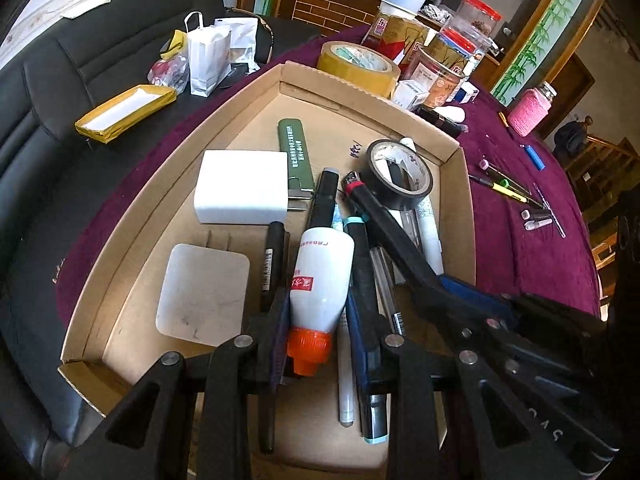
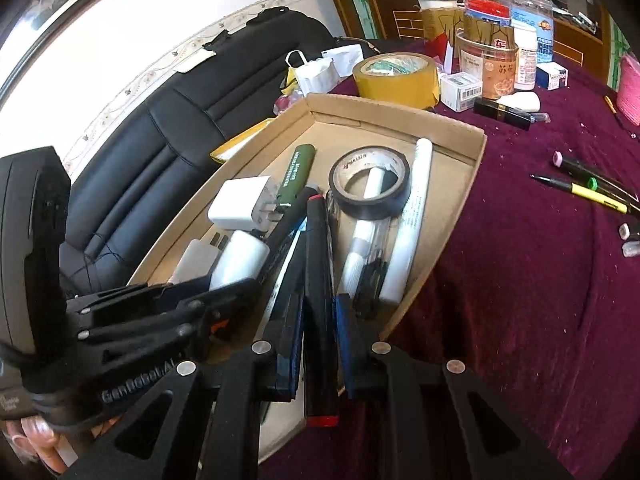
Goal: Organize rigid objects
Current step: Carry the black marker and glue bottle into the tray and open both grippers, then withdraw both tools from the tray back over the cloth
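Note:
A shallow cardboard tray (image 1: 160,200) (image 2: 460,148) on the purple cloth holds chargers, pens, a green case and a black tape roll (image 1: 400,170) (image 2: 370,182). My left gripper (image 1: 320,312) is over the tray, its fingers around a white bottle with an orange cap (image 1: 320,280); the bottle also shows in the right wrist view (image 2: 240,260). My right gripper (image 2: 316,320) is over the tray's near edge, its fingers on either side of a black marker with red ends (image 2: 318,280), which also shows in the left wrist view (image 1: 384,220).
A yellow tape roll (image 1: 360,66), jars and small boxes (image 2: 492,68) stand behind the tray. Loose pens and caps (image 2: 592,192) lie on the cloth to the right. A black sofa (image 1: 60,80) with bags is at the left.

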